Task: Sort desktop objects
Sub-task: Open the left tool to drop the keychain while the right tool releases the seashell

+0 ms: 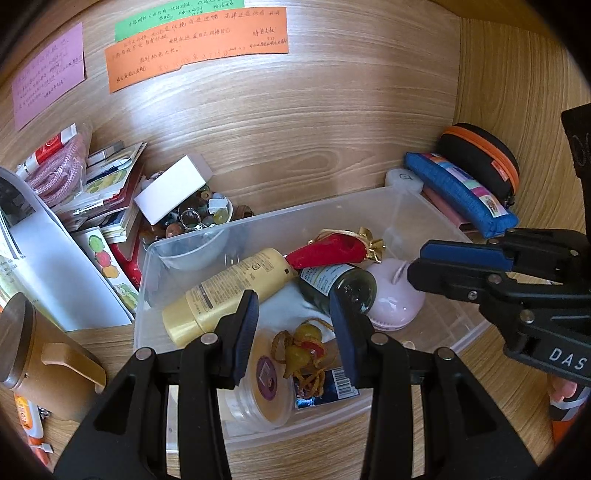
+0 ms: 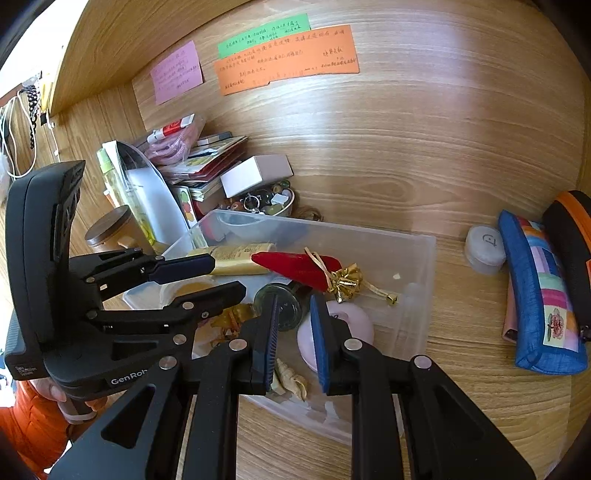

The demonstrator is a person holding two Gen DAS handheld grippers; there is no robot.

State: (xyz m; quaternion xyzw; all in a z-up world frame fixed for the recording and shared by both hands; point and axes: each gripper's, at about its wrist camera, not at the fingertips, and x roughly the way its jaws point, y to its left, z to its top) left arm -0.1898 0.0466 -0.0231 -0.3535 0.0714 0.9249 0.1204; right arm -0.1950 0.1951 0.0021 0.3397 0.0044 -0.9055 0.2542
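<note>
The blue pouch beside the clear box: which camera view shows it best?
The right wrist view: the blue pouch lies whole and close, its striped patchwork and flower visible. The left wrist view shows the pouch smaller and farther off, behind the clear box.

The clear bin (image 2: 413,280) was pretty crammed — gold tube (image 1: 229,291), dark jar (image 1: 340,288), pink gadget (image 1: 395,299). Open desk (image 2: 461,387) sat between bin and blue pouch (image 2: 543,295) — stacked papers (image 1: 110,192) blocked the other side.

On the far wooden wall (image 1: 295,122) three paper notes hang: a pink note (image 1: 48,88) at the left, an orange note (image 1: 199,48) to its right, and a green note (image 1: 177,18) touching the orange one's top.
</note>
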